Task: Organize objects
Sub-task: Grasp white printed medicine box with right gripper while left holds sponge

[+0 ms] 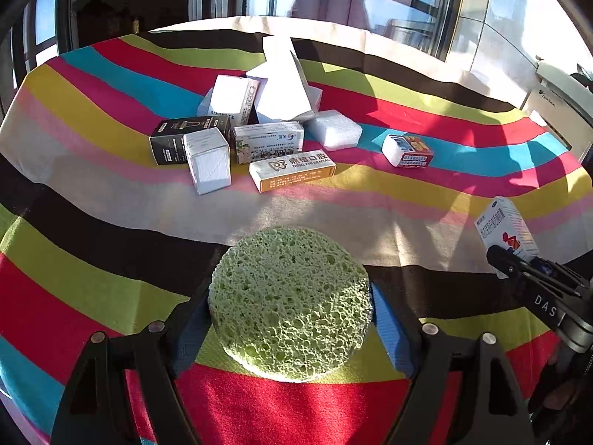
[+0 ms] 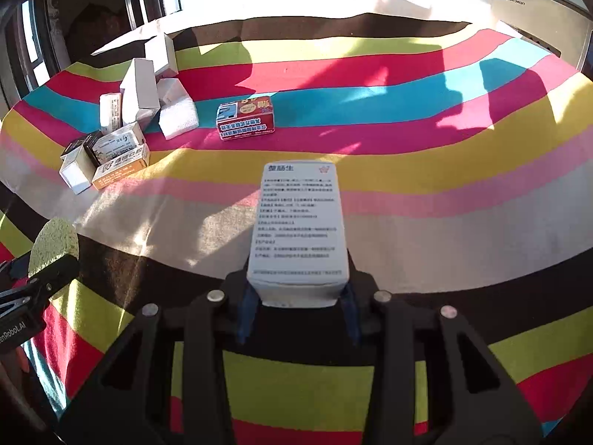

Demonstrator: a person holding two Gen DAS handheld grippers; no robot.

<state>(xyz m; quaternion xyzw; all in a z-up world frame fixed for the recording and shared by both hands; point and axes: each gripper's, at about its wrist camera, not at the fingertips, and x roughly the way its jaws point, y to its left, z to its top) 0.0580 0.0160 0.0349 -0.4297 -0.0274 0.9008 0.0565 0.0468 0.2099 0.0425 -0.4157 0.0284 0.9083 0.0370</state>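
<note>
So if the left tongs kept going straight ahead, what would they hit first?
Probably the orange-edged box at the near edge of the box cluster. The left tongs hold the green sponge; bare striped cloth lies between. Depth is uncertain.

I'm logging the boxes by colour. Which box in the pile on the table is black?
The black box at the pile's left edge, lying behind the small white box. Its neighbours are white, cream or orange-trimmed.

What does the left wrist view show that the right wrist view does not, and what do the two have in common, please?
Only the left wrist view shows the green sponge's porous flat face, held in the left gripper, and the front of the black box.

Only the right wrist view shows the printed back of the white medicine box in the right gripper, plus the LittleSwan appliance label clearly.

Both show the striped tablecloth, the pile of boxes and the red-and-blue box lying apart.
</note>
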